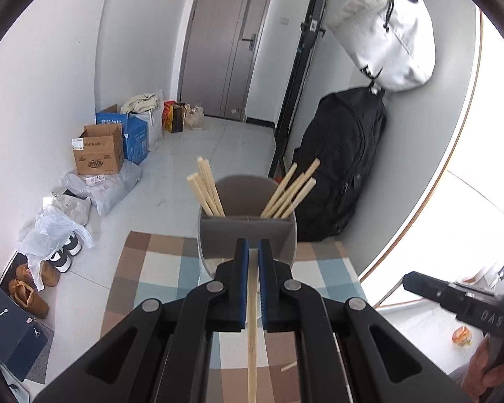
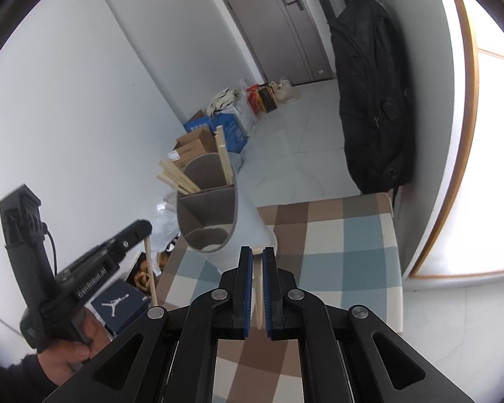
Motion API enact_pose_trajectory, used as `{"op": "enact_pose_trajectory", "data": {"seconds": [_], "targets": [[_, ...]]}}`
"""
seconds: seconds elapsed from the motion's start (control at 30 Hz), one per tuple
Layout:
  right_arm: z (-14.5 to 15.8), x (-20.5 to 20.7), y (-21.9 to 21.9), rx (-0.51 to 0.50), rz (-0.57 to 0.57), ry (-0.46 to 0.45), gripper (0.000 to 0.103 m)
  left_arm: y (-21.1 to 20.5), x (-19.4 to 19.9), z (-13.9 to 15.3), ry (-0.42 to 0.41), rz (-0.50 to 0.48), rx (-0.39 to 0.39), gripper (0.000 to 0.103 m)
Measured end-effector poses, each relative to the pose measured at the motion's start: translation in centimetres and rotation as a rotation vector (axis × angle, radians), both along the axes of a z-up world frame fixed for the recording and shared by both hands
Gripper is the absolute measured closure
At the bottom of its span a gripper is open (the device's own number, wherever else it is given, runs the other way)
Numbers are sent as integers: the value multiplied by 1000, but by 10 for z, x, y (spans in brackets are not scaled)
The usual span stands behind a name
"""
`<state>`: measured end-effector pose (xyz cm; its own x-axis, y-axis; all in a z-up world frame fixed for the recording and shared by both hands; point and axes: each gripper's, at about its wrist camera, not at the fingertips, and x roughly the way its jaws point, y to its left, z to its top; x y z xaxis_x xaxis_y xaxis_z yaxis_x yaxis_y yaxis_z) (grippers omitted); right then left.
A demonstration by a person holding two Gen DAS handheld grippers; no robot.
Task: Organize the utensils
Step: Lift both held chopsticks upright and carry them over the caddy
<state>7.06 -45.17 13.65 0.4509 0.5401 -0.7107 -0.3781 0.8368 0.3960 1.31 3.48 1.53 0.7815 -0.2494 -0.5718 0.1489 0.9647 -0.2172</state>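
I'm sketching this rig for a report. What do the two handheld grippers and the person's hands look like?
Both grippers are matte black with silver pivot rivets and blue-padded fingers. The left gripper carries white "GenRobot.AI" lettering, a boxy black block on top and a thin black cable. The right gripper shows pale embossed letters. The left hand wears a dark sleeve; the right hand is bare.

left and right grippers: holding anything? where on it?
Left gripper is shut on a wooden chopstick, near its upper end. Right gripper pinches a pale utensil handle; which utensil and which part, I cannot tell.
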Motion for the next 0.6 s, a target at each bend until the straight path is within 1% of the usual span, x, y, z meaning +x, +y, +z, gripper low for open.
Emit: {"op": "enact_pose_trajectory", "data": {"seconds": [0.1,0.17,0.33,0.47,0.6], "targets": [[13,-2,6,-3,10,-13,98,3,-1,20,-58,2,-20,101],[24,-3,10,2,14,-23,98,4,2,28,-86,8,-30,101],[63,6,16,32,28,-40,98,8,23,59,-166,28,-43,101],[96,20,25,52,39,-57,98,8,45,72,-190,36,-68,101],[128,39,39,50,50,-104,98,7,73,80,-198,43,-81,101]]}}
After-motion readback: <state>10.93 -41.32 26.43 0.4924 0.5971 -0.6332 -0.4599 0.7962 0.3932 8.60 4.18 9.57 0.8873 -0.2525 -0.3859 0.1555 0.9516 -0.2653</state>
